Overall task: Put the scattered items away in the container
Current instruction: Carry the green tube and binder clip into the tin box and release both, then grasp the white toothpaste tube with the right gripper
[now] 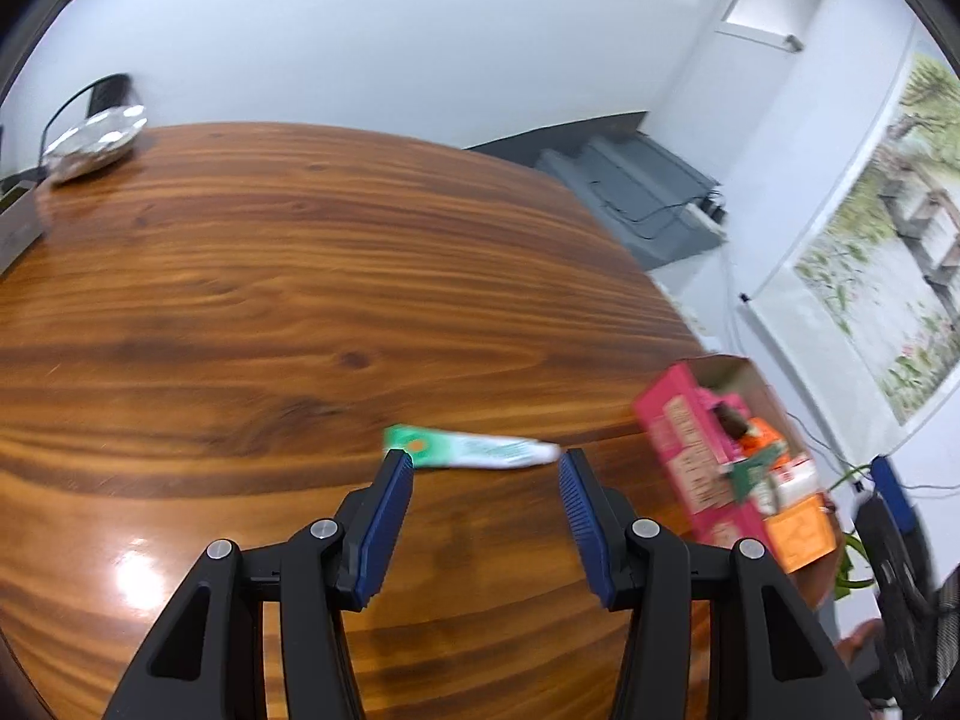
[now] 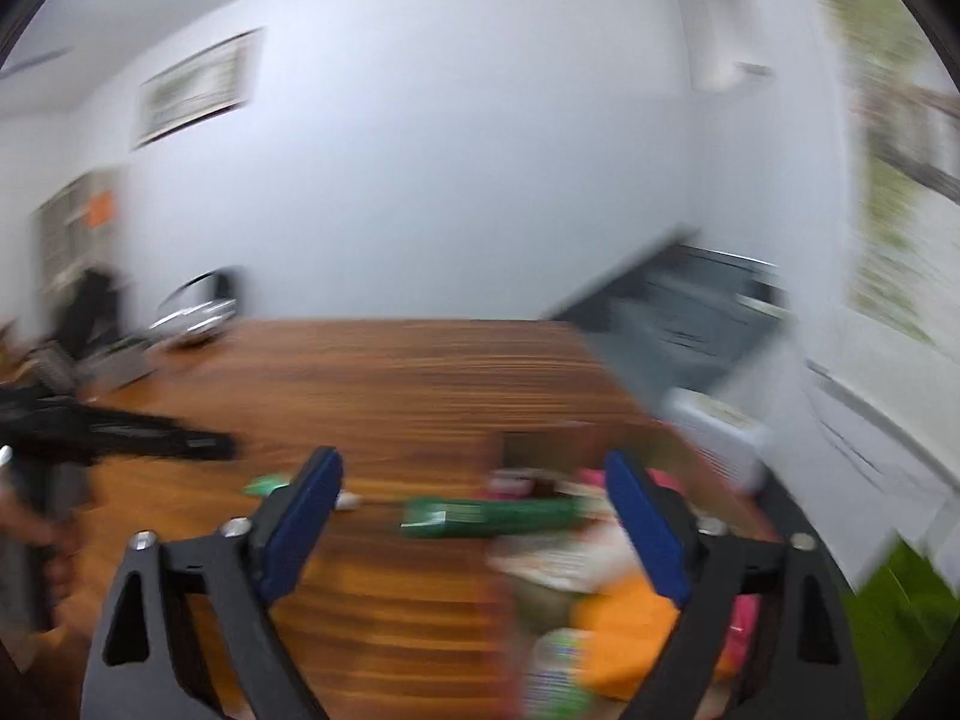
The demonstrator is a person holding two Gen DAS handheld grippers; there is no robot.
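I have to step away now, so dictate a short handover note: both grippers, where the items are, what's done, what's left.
Left gripper: open, nothing held, aimed at the green and white tube lying on the wooden table just beyond its fingertips.
Right gripper: wide open, over the pink box; a green packet shows between its fingers, blurred, not gripped.
Done: several items already sit in the pink box at the table's edge.
Left: pick up the tube and put it in the box; it is the only loose item seen.
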